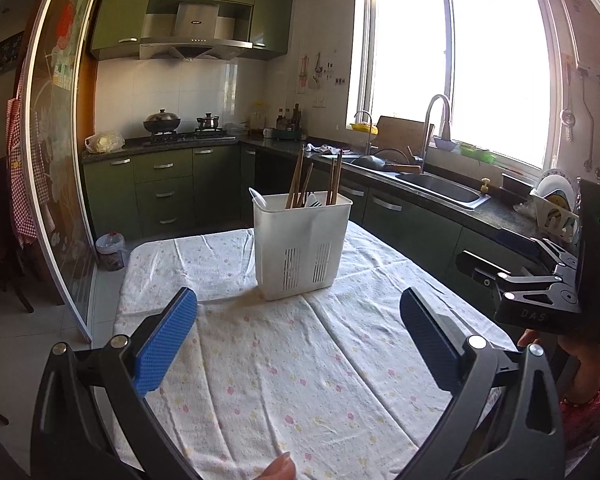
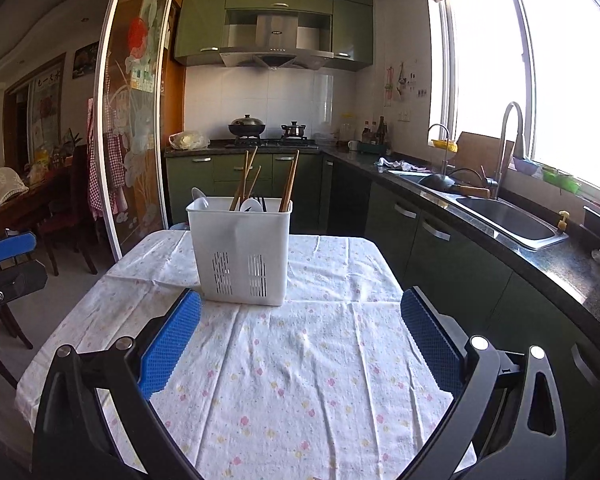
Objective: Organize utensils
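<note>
Over a cloth-covered tabletop, the left tool and right tool, both spread wide and empty, face the white utensil caddy dead ahead; its chopsticks stand upright, nearer the right tool.

Chopsticks in caddy on table, sink right

A home kitchen: range hood, sink, green cabinets.

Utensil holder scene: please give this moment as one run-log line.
left hand-held gripper: open, empty | right hand-held gripper: open, empty | utensil holder: upright on tablecloth
</note>
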Action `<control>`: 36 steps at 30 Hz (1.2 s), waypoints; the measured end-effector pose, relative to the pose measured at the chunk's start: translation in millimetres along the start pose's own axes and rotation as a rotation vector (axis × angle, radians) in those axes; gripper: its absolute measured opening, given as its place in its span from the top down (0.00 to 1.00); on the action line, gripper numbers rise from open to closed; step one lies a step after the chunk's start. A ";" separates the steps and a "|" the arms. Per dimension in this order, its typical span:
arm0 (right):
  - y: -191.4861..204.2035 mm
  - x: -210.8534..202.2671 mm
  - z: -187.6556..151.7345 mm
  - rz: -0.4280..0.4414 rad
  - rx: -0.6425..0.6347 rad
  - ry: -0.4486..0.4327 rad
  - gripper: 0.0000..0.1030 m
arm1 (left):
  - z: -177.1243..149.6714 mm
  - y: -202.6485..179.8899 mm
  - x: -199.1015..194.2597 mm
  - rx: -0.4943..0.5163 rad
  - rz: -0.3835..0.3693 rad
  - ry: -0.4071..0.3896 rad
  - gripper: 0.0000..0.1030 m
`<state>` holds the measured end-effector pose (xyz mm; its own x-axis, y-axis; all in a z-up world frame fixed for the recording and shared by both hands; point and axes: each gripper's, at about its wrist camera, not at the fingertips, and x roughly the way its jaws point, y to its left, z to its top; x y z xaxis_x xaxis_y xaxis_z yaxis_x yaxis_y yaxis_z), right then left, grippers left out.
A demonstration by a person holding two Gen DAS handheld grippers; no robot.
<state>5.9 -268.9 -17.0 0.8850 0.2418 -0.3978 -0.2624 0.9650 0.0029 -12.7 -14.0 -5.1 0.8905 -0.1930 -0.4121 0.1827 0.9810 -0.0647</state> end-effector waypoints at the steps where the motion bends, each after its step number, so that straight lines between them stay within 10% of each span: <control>1: 0.3 -1.3 -0.5 -0.001 -0.002 -0.001 0.04 | -0.2 -0.7 0.7 0.000 -0.011 0.004 0.06; 36: 6.7 1.9 2.3 0.047 -0.002 0.002 0.04 | -4.3 -7.1 8.3 0.027 0.117 0.023 0.06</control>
<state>6.7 -261.7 -15.7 0.8711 0.2863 -0.3990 -0.3040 0.9525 0.0197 -8.4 -22.6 -12.0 0.8966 -0.0765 -0.4362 0.0897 0.9959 0.0097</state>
